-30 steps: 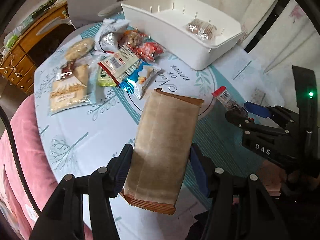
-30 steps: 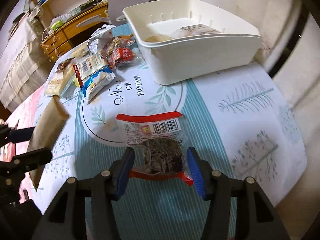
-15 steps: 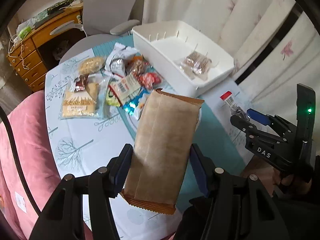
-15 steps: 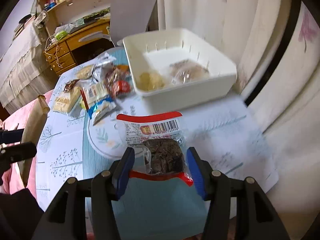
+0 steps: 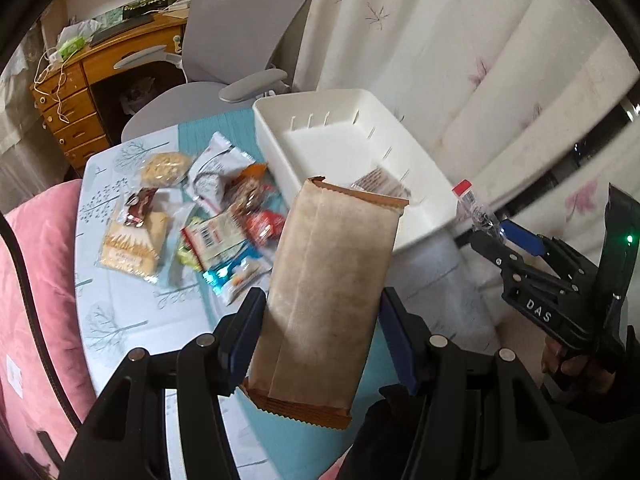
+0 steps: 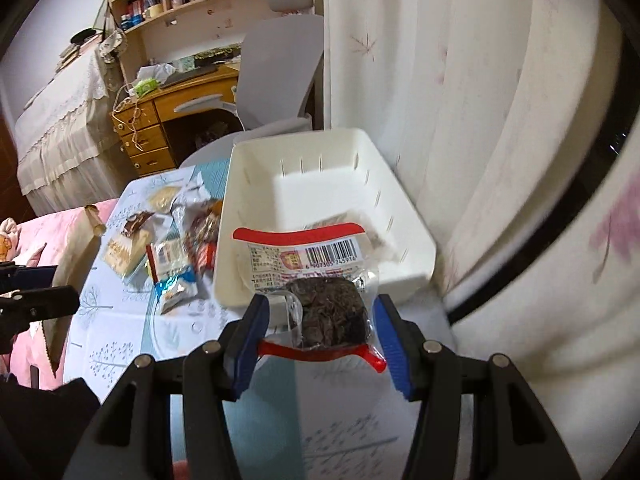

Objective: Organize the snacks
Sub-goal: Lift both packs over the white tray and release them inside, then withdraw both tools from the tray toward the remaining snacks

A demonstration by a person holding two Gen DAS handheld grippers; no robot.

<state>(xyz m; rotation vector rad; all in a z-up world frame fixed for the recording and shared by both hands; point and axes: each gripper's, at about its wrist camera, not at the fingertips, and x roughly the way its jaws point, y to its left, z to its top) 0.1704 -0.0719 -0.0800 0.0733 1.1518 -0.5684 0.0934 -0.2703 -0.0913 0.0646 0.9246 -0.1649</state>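
My left gripper [image 5: 322, 332] is shut on a long brown paper snack packet [image 5: 328, 280], held well above the table, near side of the white bin [image 5: 360, 148]. My right gripper [image 6: 320, 332] is shut on a clear red-edged packet of dark dried snack [image 6: 316, 280], held in the air just before the white bin [image 6: 332, 184]. The bin holds one clear packet [image 5: 380, 184]. Several loose snack packets [image 5: 216, 216] lie on the table left of the bin. The right gripper also shows in the left wrist view [image 5: 490, 236].
A round table with a blue-and-white printed cloth [image 5: 120, 292] carries everything. A grey office chair [image 5: 232, 52] and a wooden desk [image 5: 92, 92] stand behind it. White curtains [image 6: 460, 120] hang right of the bin. A pink cushion [image 5: 36, 280] lies left.
Both grippers have risen high above the table with their packets and tilted upward, so the bin and snack pile look smaller and farther. Both grips are unchanged.
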